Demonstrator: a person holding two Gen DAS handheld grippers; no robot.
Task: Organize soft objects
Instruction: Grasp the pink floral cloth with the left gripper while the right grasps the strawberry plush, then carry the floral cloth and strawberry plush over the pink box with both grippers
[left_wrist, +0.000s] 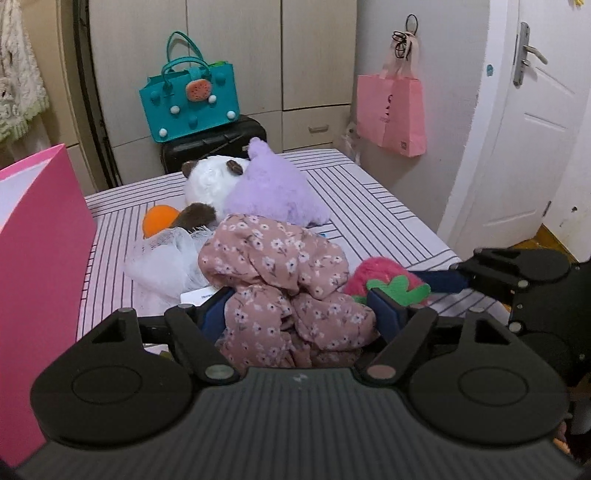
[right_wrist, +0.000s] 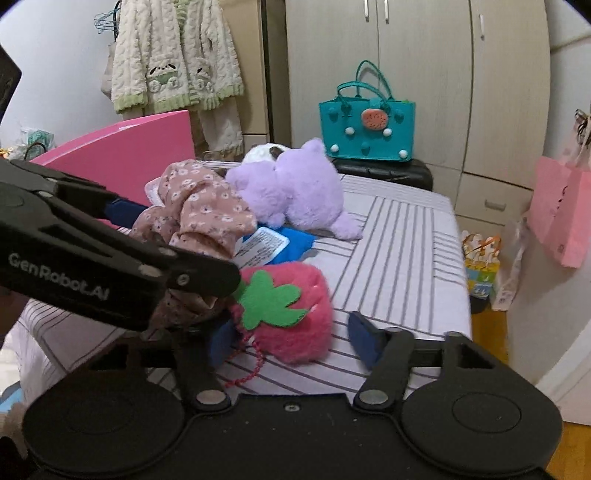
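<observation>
On the striped bed lie a pink floral cloth, a pink strawberry plush, a purple plush, a white panda plush, an orange ball and white gauze. My left gripper has its blue pads on either side of the floral cloth, bunched between them. My right gripper is open around the strawberry plush, pads apart from it. The floral cloth and purple plush show behind.
A pink box stands at the bed's left edge. A teal bag sits on a black suitcase behind the bed. A pink paper bag hangs on the wall. A white door is at right. A blue item with a label lies by the cloth.
</observation>
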